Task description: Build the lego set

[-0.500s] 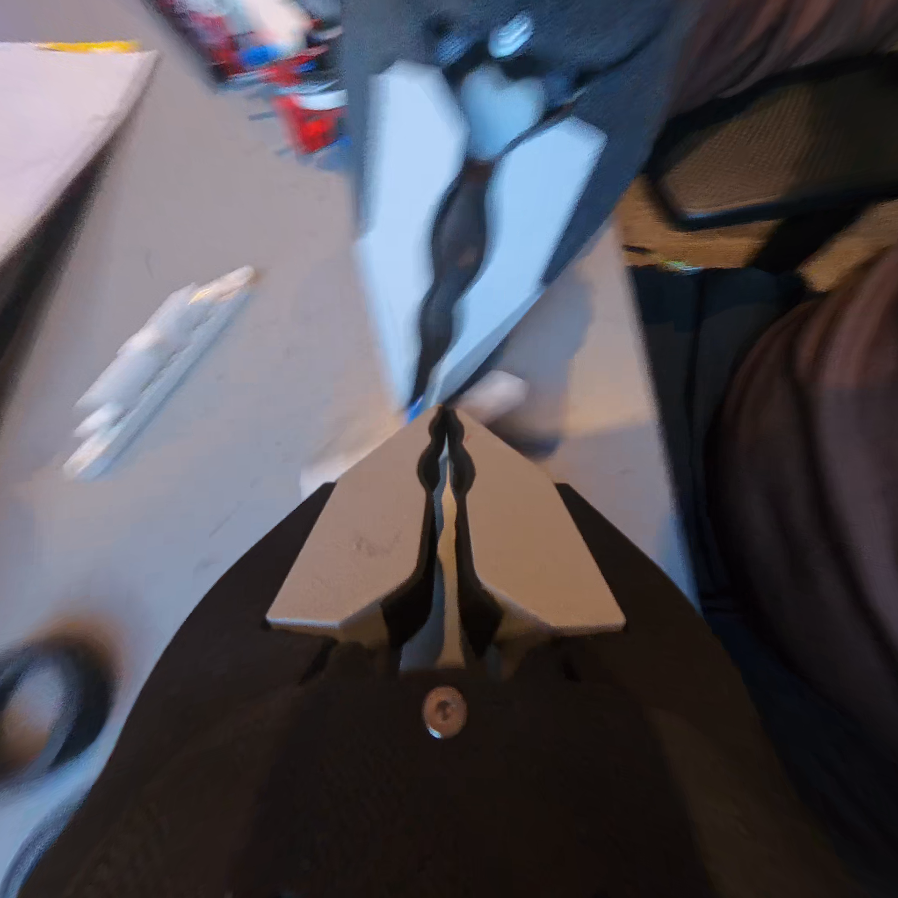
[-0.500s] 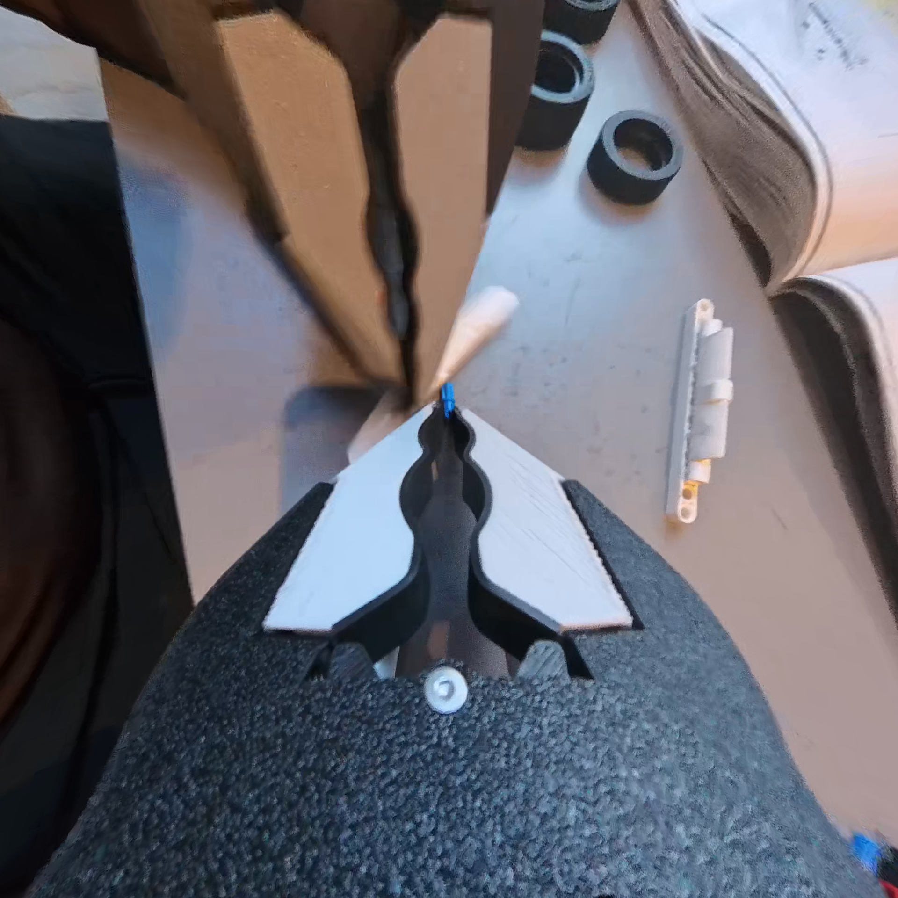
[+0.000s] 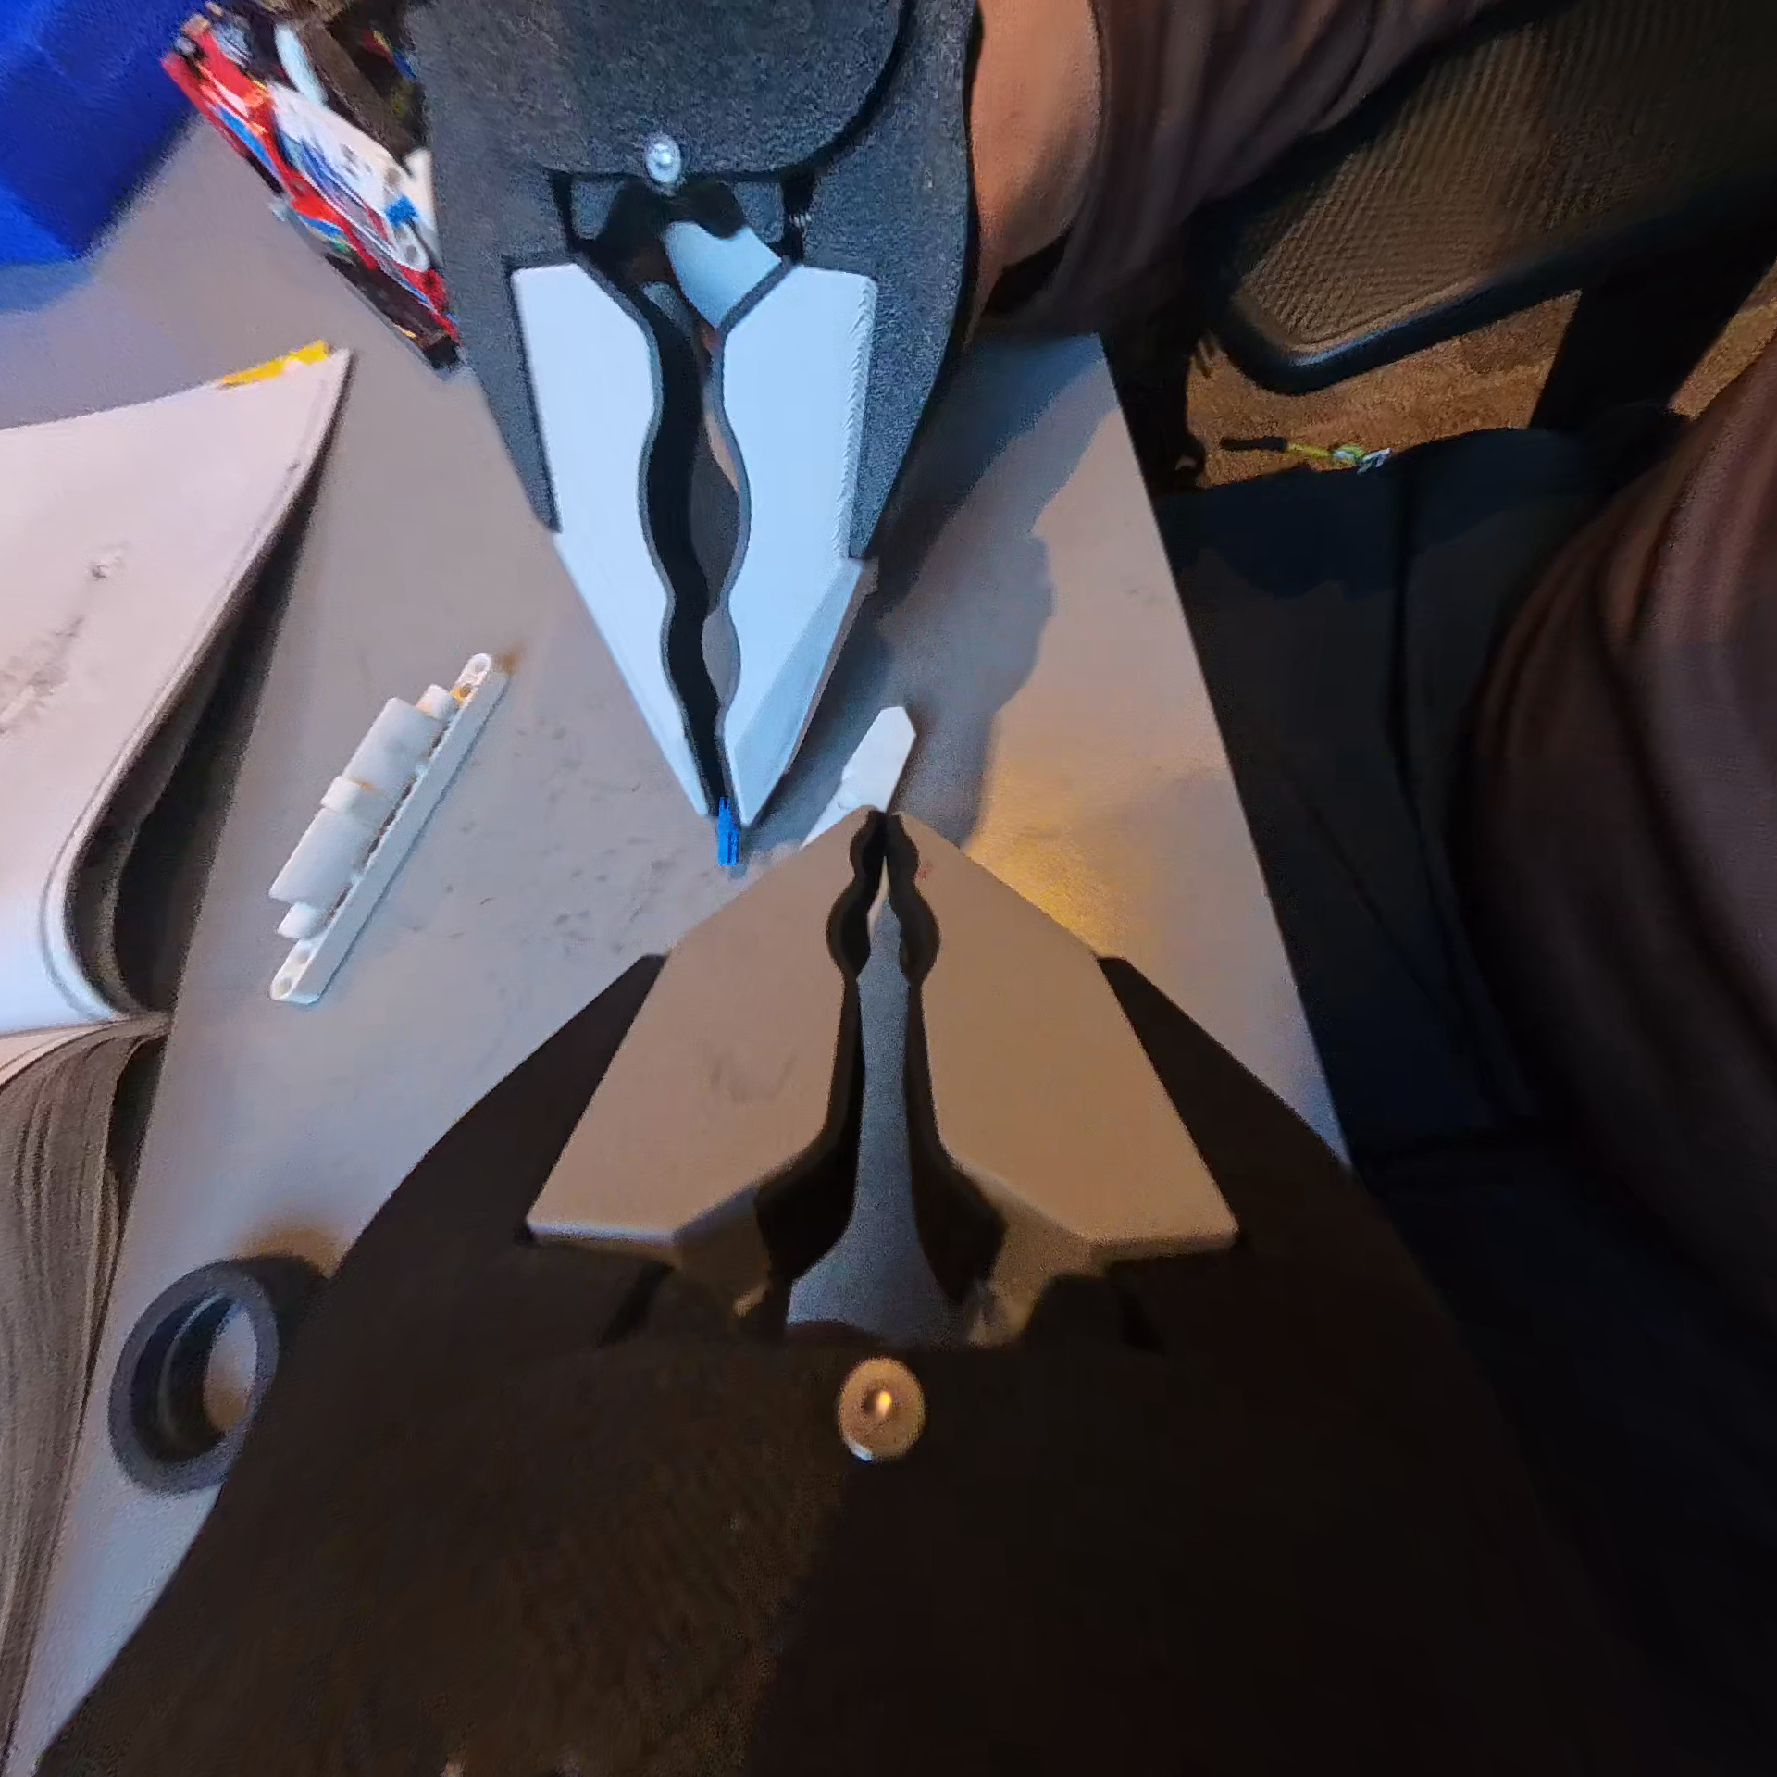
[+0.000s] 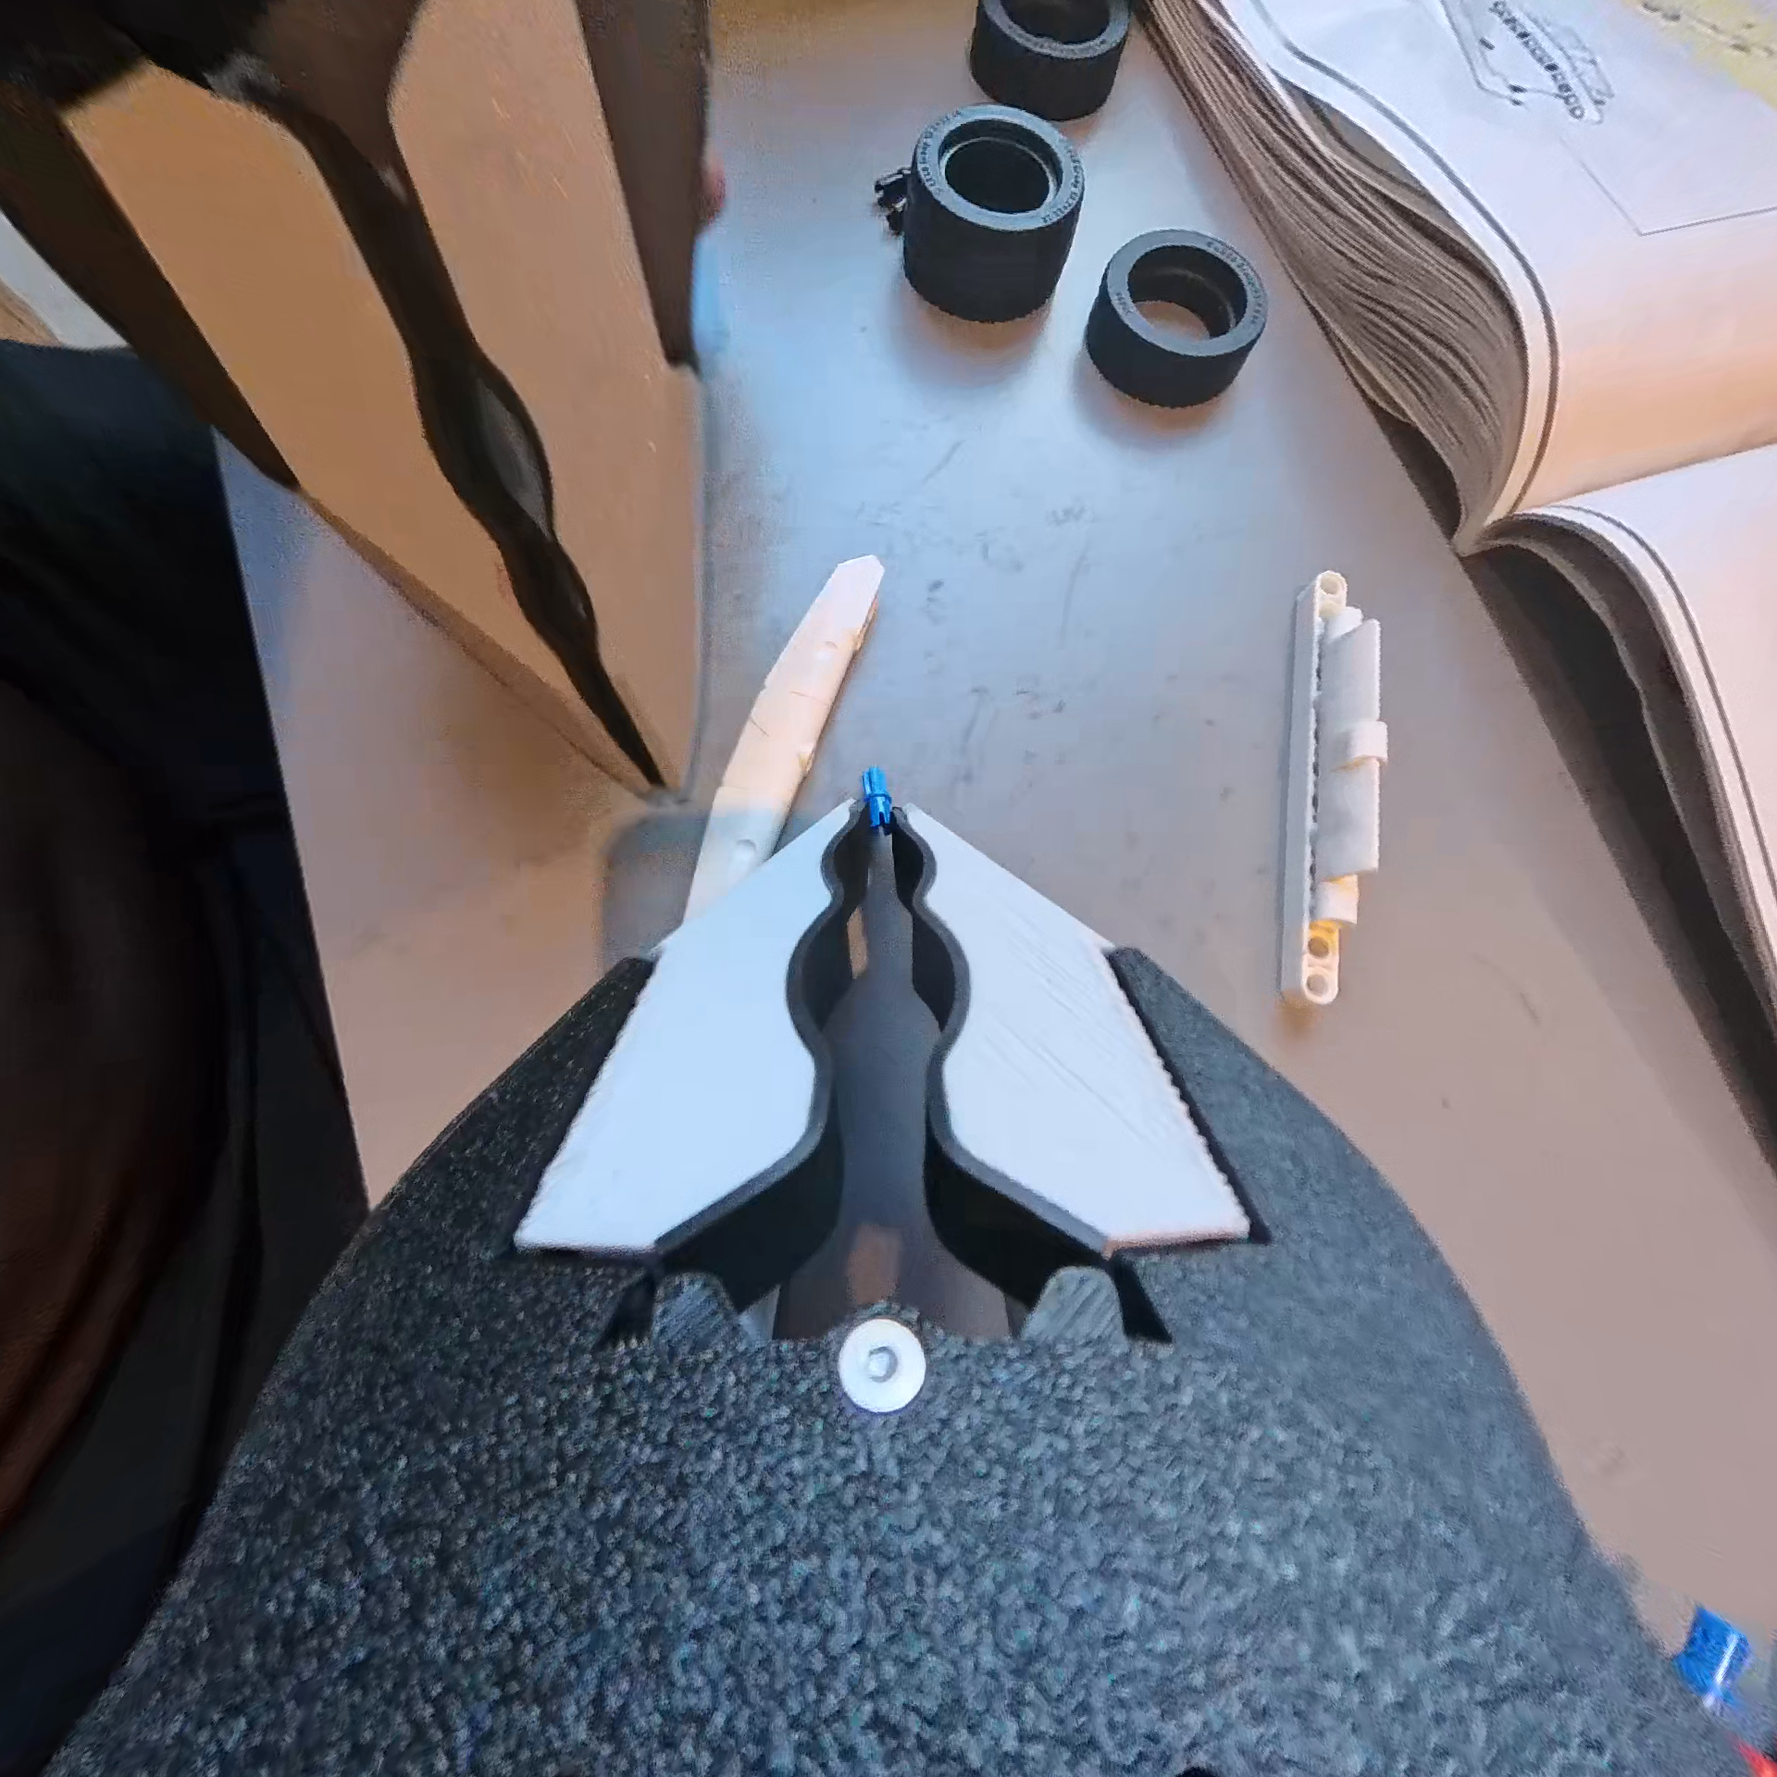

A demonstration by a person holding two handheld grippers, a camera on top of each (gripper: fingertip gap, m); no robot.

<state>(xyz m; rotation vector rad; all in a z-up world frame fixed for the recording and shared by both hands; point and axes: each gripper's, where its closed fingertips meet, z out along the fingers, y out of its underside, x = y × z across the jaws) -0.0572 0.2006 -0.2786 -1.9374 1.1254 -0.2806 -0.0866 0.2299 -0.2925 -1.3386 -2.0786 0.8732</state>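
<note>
Table (image 4: 1058, 596) fills both views, grey and scuffed. An open manual (image 4: 1587, 317) lies along one edge, thick with pages. The left gripper (image 3: 877, 819) is clenched on a white panel (image 4: 817, 673), a long curved piece whose far end rests on the table; in the right wrist view its tips meet beside that piece's near end. The right gripper (image 4: 877, 815) is clamped on a blue pin (image 4: 875, 796) that sticks out past its tips, just beside the panel and apart from it. 3 black tyres (image 4: 995, 216) sit near the manual, 1 cut off by the frame. A white beam (image 4: 1332, 779) with small parts attached lies flat between the grippers and the manual. A colourful box (image 3: 327, 183) sits at the far end.
</note>
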